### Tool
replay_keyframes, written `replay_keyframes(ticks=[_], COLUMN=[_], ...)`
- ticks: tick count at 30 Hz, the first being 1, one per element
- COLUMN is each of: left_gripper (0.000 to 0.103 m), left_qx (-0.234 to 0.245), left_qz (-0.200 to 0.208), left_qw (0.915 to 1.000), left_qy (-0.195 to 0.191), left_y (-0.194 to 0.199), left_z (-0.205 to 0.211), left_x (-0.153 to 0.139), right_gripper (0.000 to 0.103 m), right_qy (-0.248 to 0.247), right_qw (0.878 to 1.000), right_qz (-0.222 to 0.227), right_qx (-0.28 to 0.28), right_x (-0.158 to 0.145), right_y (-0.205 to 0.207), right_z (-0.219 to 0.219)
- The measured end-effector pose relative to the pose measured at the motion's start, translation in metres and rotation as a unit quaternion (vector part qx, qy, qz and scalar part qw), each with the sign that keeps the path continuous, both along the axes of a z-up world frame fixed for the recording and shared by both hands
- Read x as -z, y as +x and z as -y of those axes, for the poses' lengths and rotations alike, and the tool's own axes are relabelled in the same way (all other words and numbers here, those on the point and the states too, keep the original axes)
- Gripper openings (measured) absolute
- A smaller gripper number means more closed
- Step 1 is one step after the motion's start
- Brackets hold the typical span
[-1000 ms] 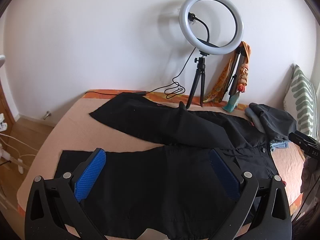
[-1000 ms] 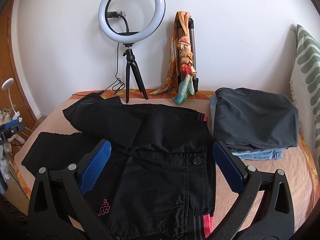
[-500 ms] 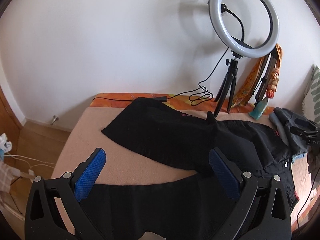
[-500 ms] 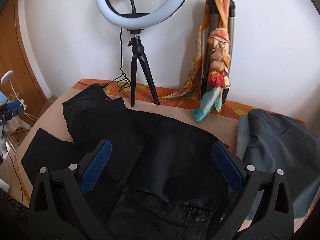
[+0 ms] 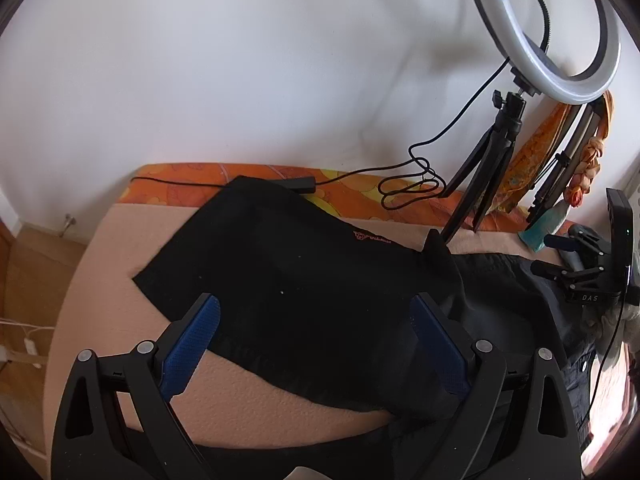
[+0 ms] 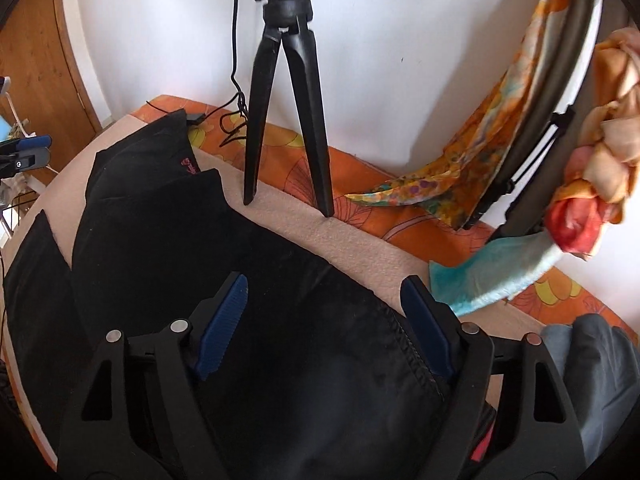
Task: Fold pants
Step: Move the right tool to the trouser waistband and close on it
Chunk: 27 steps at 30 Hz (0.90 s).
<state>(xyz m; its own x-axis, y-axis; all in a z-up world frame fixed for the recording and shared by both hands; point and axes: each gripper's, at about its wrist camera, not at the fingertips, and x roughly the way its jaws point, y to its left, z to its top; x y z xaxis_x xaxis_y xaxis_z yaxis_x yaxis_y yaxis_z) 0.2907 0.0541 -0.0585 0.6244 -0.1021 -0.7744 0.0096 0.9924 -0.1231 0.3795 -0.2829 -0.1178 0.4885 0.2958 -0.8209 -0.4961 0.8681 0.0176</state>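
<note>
On the peach blanket (image 5: 132,280) covering the bed, black pants (image 5: 304,280) lie spread with one leg running toward the far left corner, a small red logo (image 5: 372,237) near the leg's far edge. Left gripper (image 5: 316,340): fingers spread wide with nothing between them, blue pads (image 5: 192,344) flanking the leg's near edge, poised above the fabric. Right gripper (image 6: 324,320): fingers likewise wide apart and empty, set over the upper part of the pants (image 6: 240,280), the right pad (image 6: 424,324) just beside a stitched seam; contact with the cloth cannot be told. Behind, an orange patterned sheet (image 6: 360,196) borders a white wall; a ring light (image 5: 556,40) on a black tripod (image 6: 286,92) stands at the blanket's far edge, its cable (image 5: 412,184) coiled on the sheet. A colourful scarf (image 6: 472,152) hangs right of the tripod, and grey folded clothing (image 6: 596,364) lies at the far right. Both tools tilt downward toward the bed
</note>
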Motion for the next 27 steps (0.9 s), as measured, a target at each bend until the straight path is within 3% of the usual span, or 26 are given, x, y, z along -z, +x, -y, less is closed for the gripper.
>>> replay_keyframes(ticks=[8,18,23,25,27], left_gripper=[0.094,0.094,0.094,0.094,0.094], left_qx=[0.007,-0.025,-0.032,-0.033,-0.038], left_qz=[-0.018,-0.048,-0.052,-0.054,-0.056], left_qw=[0.9996,0.9979,0.9967,0.9961,0.9953], left_qy=[0.019,-0.036,-0.054,-0.061,-0.070], left_y=[0.024,0.044,0.047,0.047,0.047], left_z=[0.015,0.005,0.004,0.004,0.003], left_x=[0.029,0.052,0.060,0.063,0.066], right_gripper=[0.081,0.077,0.036,0.013,0.011], right_qy=[-0.013,-0.020,-0.015,-0.018,-0.037], right_qw=[0.998,0.998,0.998,0.997,0.998], right_qz=[-0.048,-0.055,-0.047,-0.045,-0.030], right_qx=[-0.022,-0.036,-0.042,-0.053,-0.048], right_x=[0.039,0.048,0.046,0.044,0.045], right_y=[0.036,0.036,0.022,0.013,0.005], right_z=[-0.017,-0.015,-0.019,-0.023,-0.035])
